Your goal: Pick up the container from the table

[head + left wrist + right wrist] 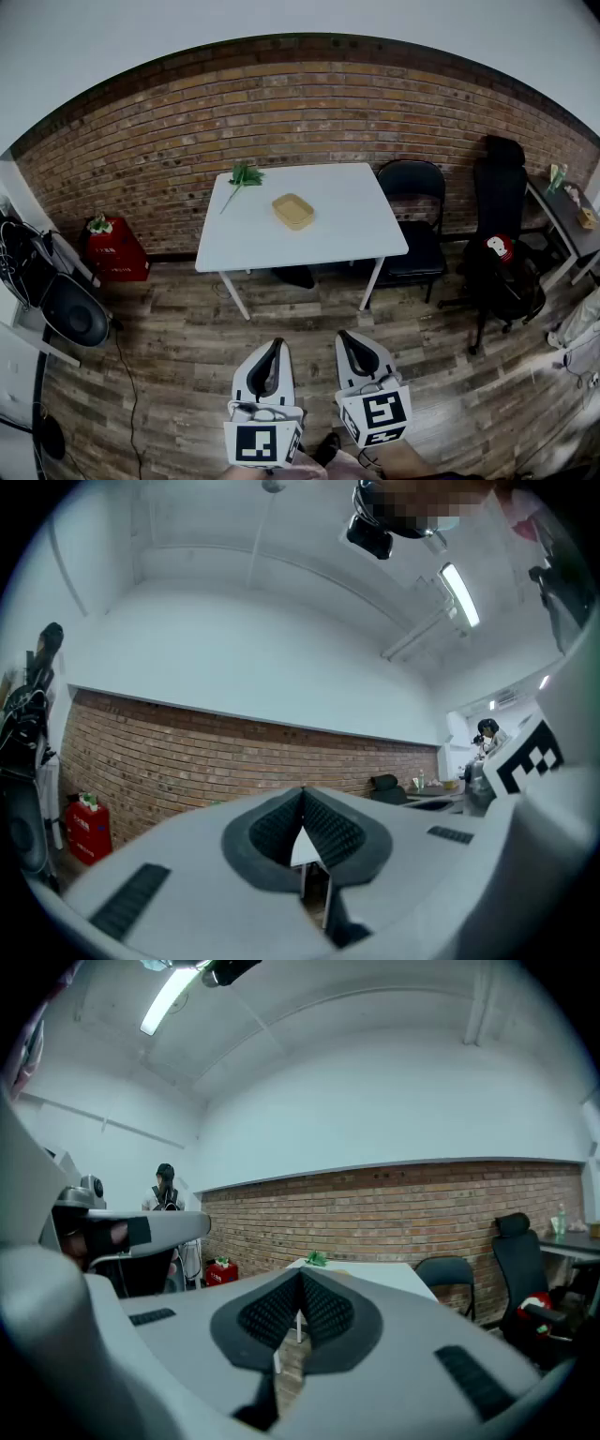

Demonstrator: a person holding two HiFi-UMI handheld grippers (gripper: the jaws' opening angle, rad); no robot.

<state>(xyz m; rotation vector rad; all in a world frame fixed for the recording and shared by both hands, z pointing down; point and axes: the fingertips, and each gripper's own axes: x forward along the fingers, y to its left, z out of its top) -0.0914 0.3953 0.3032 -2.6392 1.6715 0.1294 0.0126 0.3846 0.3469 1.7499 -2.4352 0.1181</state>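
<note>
A shallow tan container [293,211] lies near the middle of the white table [347,234], which stands against the brick wall. A green sprig [244,176] lies at the table's far left corner. Both grippers hover over the wooden floor, well short of the table and pointing toward it. My left gripper [275,343] is shut with nothing in it, its pads meeting at the tip [303,791]. My right gripper [345,336] is likewise shut and empty [300,1274]. In the right gripper view the table [375,1274] and sprig [316,1259] show beyond the jaws; the container is hidden there.
A black folding chair [412,202] stands right of the table, with a black office chair [502,234] and a side desk [562,220] further right. A red box [114,251] sits left by the wall, black equipment [66,305] nearer. A person [166,1190] stands far off.
</note>
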